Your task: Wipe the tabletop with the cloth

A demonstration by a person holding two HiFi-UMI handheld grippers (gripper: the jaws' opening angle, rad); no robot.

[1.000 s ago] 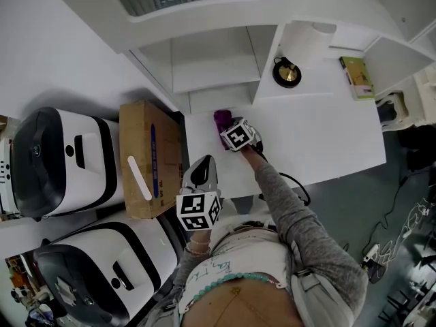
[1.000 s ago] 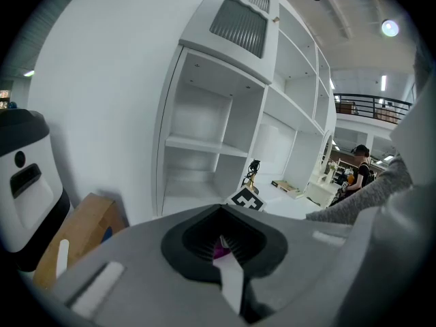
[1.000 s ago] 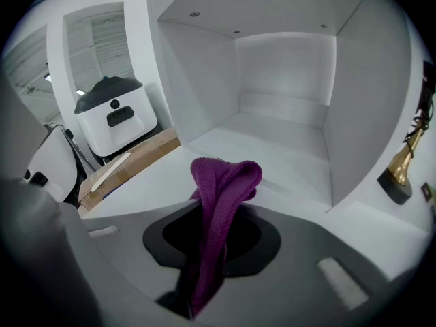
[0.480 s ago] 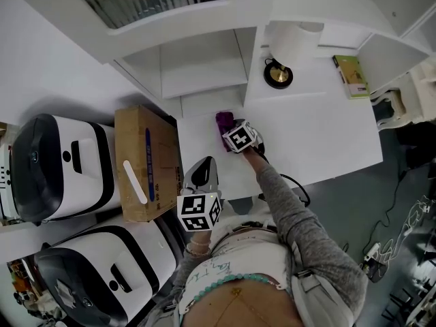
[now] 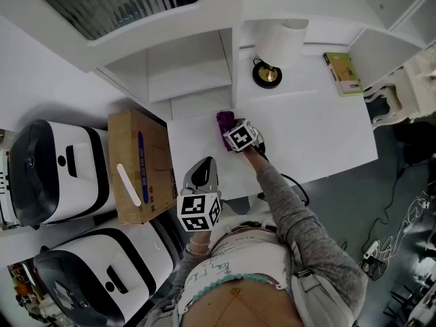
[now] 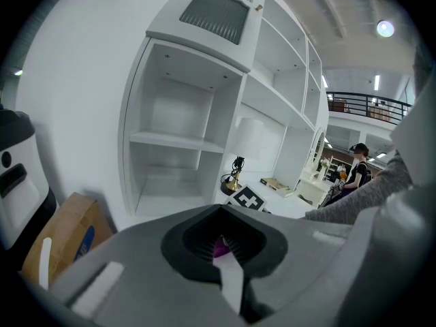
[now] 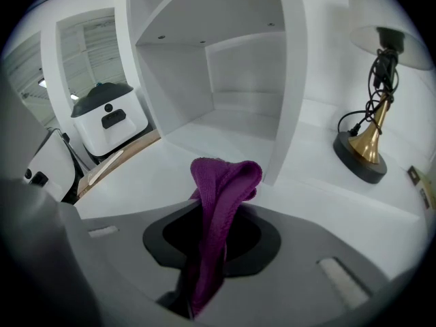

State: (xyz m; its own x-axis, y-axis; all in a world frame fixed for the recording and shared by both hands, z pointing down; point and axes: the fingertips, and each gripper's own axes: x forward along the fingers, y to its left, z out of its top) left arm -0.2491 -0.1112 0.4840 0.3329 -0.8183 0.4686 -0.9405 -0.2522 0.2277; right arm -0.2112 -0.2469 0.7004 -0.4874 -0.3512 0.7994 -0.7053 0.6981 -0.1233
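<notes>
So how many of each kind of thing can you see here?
grippers: 2
machines: 2
cloth: 1
lamp: 1
book: 1
box: 1
total: 8

Just beyond your right gripper [image 5: 228,132], slightly to its right, stands a brass-based lamp [image 5: 266,74], and a green book [image 5: 343,73] lies farther right. Left of your left gripper [image 5: 202,165] sits a cardboard box [image 5: 139,165], with two white-and-black machines [image 5: 48,172] past it.
</notes>
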